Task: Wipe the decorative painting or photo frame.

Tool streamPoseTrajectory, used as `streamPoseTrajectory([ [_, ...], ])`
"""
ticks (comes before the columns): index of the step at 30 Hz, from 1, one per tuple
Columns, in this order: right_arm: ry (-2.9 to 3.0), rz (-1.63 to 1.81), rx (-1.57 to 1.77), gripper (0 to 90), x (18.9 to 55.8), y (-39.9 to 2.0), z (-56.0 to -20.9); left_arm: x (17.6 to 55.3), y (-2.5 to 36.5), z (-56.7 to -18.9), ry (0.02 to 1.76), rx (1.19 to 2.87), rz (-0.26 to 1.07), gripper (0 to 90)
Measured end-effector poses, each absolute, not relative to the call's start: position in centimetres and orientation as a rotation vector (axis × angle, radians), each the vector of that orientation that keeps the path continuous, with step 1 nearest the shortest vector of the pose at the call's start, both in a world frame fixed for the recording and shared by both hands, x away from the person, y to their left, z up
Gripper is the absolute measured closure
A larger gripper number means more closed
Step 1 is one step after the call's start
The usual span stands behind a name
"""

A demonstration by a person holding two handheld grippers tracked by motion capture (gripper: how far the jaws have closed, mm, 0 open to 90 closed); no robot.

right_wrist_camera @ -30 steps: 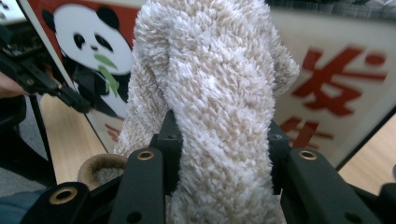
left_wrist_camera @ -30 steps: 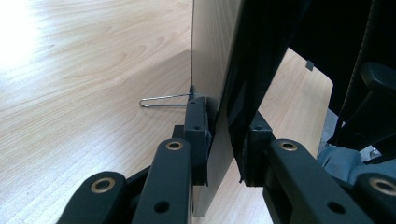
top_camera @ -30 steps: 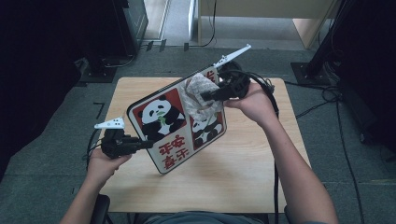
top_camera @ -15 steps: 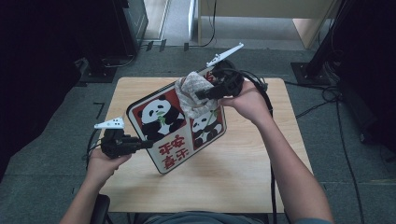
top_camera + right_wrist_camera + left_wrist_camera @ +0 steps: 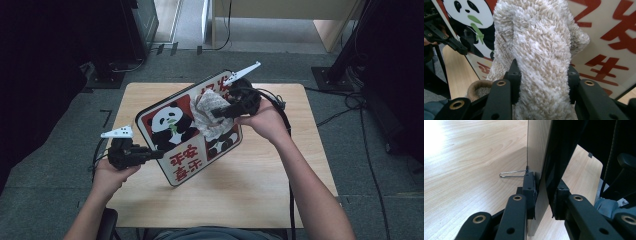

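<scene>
A square panda picture board with red characters stands tilted on its lower corner on the wooden table. My left gripper is shut on the board's left edge, one pad on each face. My right gripper is shut on a fluffy beige cloth and holds it against the board's front, over its middle. In the right gripper view the cloth bulges between the jaws, with the panda print and red characters behind it.
A thin wire stand sticks out from the board's back onto the tabletop. Cables trail off the table's right side. Dark furniture stands at the left, on grey carpet.
The right gripper and cloth have slid down the board's face from the upper right toward its middle. The left gripper and the board have stayed put.
</scene>
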State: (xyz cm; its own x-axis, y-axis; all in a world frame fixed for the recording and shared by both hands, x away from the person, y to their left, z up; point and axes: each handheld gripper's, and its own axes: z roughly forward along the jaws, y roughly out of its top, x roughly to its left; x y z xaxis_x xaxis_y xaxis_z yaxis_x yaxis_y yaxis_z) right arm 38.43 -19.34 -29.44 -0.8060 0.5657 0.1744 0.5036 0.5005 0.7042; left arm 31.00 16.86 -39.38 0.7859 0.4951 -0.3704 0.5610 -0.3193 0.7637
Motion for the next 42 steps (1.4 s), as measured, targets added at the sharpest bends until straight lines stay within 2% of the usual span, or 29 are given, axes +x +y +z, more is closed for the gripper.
streamPoseTrajectory([
  [42, 2.628, 1.259, 0.915, 59.3, 36.8, -20.6, -36.5, 31.0, 16.9, -39.4, 0.78, 1.976, -0.077, 77.3],
])
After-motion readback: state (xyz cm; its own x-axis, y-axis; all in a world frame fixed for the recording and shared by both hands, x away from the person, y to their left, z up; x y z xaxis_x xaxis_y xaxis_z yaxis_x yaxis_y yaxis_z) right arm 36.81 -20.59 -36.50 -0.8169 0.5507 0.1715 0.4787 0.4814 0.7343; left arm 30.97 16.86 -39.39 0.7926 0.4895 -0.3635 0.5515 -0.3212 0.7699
